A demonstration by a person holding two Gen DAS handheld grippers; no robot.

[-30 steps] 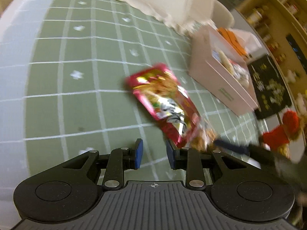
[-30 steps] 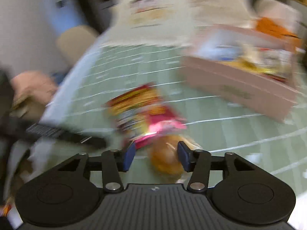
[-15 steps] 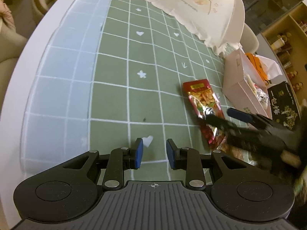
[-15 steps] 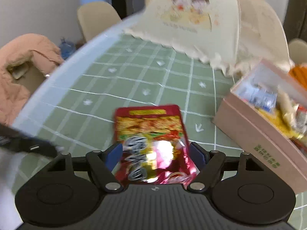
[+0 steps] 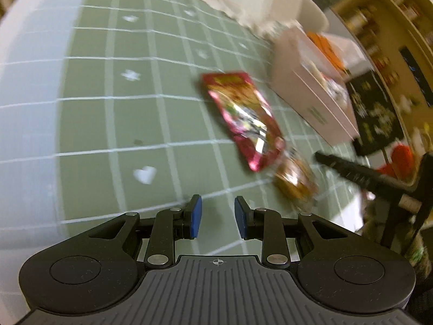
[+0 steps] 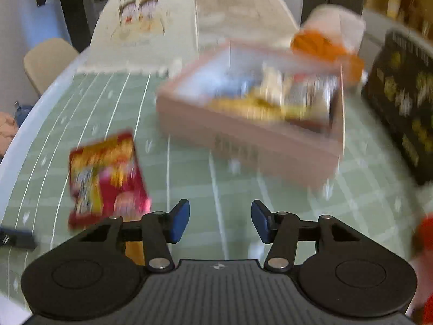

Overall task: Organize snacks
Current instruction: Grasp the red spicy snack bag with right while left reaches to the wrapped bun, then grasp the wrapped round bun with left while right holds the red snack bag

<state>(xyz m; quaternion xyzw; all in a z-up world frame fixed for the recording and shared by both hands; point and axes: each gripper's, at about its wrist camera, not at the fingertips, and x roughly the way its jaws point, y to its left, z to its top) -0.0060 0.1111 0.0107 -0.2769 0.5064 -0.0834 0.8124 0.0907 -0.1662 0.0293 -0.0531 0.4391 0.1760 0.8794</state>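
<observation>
step: between picks, red snack packet (image 6: 105,178) flat on green cloth, left and near of pink box (image 6: 251,135) | right gripper (image 6: 219,220) closing, empty, swung right off packet since half a second ago | left gripper (image 5: 215,216) part-open, empty | next: recentre over packet, clamp

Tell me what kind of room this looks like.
Probably a home dining area: a table with a green checked tablecloth, a mesh food cover, a chair and shelves of jars.
</observation>
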